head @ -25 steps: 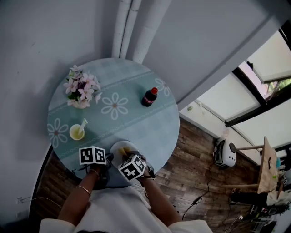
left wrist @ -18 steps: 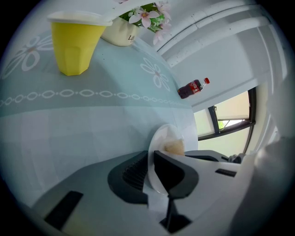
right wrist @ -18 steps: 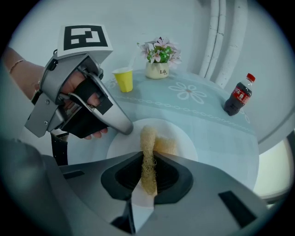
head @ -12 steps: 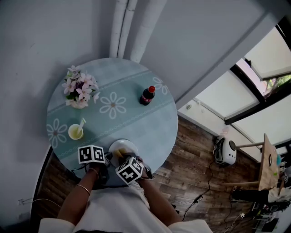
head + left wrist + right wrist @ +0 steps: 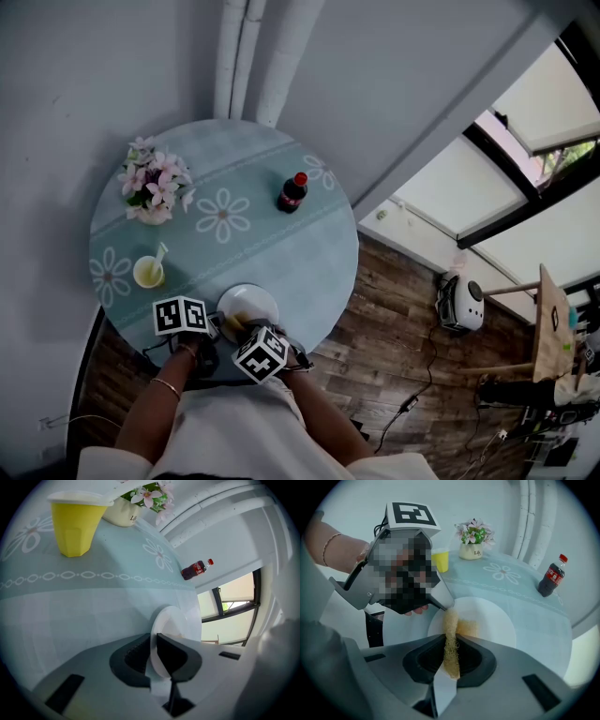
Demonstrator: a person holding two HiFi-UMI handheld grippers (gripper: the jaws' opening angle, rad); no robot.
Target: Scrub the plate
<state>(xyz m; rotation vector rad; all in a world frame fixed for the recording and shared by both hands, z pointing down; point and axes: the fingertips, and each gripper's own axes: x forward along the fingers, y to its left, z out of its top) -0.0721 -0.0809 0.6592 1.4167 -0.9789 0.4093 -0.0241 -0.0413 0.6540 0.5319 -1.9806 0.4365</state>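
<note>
At the near edge of a round table (image 5: pixel 281 253) with a pale blue flowered cloth, I hold a white plate (image 5: pixel 251 302) steady and work on it, my left gripper (image 5: pixel 152 656) clamped on the plate's near-left rim, its jaws pinching the thin edge from both sides. My right gripper (image 5: pixel 451 656) has its jaws closed on a yellow, fibrous scrub pad (image 5: pixel 451 634), the free end of which rests against the plate's face close to that same rim. The plate sits directly in front of me, well apart from the yellow cup (image 5: pixel 148 272) at the left, the pot of flowers (image 5: pixel 150 183) far left and the cola bottle (image 5: pixel 291 193) on the far side. By its look the plate is stiff, smooth and probably slick, and likely to chip or break if it slides off the table's edge, so the rim is the only sensible hold and wants a firm squeeze. The pad looks soft and light; it squashes between my jaws and should bend to the plate's curve under gentle pressure.
</note>
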